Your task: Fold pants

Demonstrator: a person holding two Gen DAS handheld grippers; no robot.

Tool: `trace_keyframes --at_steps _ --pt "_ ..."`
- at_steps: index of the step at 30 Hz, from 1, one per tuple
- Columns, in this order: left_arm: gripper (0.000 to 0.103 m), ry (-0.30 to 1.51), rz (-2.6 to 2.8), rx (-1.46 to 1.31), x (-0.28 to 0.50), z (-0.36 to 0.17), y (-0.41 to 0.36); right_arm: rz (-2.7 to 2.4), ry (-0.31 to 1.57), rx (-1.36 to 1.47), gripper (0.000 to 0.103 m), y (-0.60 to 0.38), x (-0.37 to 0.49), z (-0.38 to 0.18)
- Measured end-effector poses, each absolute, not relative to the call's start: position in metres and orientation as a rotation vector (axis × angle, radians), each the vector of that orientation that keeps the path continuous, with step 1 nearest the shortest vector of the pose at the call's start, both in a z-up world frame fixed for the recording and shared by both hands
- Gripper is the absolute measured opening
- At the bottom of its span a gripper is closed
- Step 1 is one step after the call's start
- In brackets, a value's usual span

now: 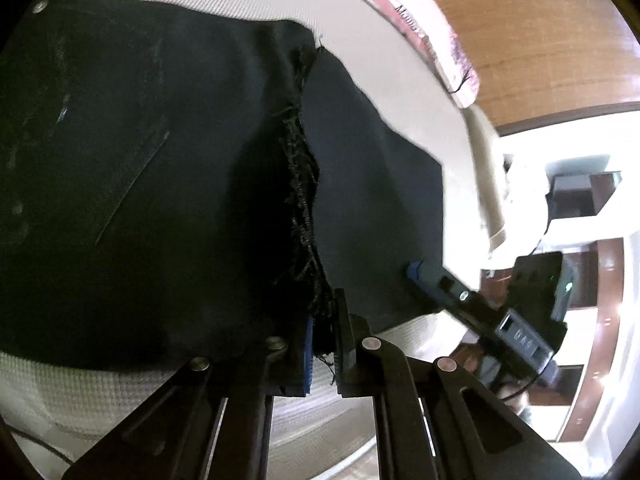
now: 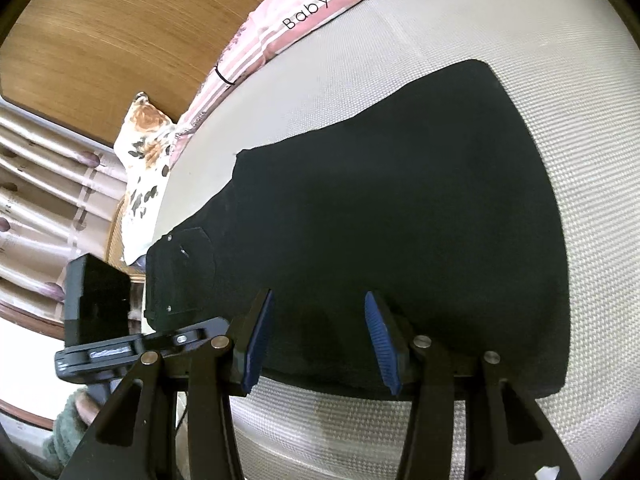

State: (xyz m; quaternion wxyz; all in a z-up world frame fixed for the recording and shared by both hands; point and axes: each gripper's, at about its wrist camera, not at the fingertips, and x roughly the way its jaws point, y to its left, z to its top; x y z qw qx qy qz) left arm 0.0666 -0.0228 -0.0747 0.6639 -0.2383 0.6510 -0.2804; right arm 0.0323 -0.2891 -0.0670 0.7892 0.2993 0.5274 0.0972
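Note:
Black pants (image 1: 152,184) lie on a white textured bed (image 1: 60,392), with a back pocket and rivets at the left. My left gripper (image 1: 324,356) is shut on the frayed hem of the pants (image 1: 304,208) at the near edge. In the right wrist view the pants (image 2: 400,220) spread flat, folded, with the waist at the left. My right gripper (image 2: 320,344) is open, its blue pads (image 2: 380,340) over the near edge of the cloth. The right gripper also shows in the left wrist view (image 1: 416,272), its tip on the cloth.
A pink striped blanket (image 2: 304,12) printed "Baby" lies along the far side of the bed (image 2: 520,40). A floral pillow (image 2: 148,152) sits at the left. A wooden headboard (image 2: 100,32) and curtains (image 2: 40,200) are beyond. The left gripper's body (image 2: 100,320) shows at the left.

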Motion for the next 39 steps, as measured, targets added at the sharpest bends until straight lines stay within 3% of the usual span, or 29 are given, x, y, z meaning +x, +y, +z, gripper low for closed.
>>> trace_keyframes --at_steps 5,9,11,25,31,39 --pt "0.009 1.513 -0.599 -0.512 0.066 -0.093 -0.024 0.178 1.175 0.566 0.044 -0.283 0.034 -0.076" --pt "0.016 1.503 -0.59 -0.435 0.069 -0.084 -0.031 0.181 1.186 0.54 0.044 -0.282 0.037 -0.074" --pt "0.021 1.457 -0.571 -0.377 0.069 -0.073 -0.03 0.181 1.174 0.536 0.045 -0.285 0.038 -0.069" --pt "0.021 1.078 -0.608 -0.157 0.118 -0.033 -0.061 0.0 1.054 0.336 0.045 -0.326 0.106 -0.045" --pt "0.021 1.108 -0.611 -0.1 0.146 -0.06 -0.084 -0.042 1.082 0.257 0.039 -0.33 0.122 -0.067" --pt "0.021 1.16 -0.596 -0.152 0.169 -0.083 -0.083 -0.068 1.106 0.193 0.04 -0.32 0.131 -0.075"
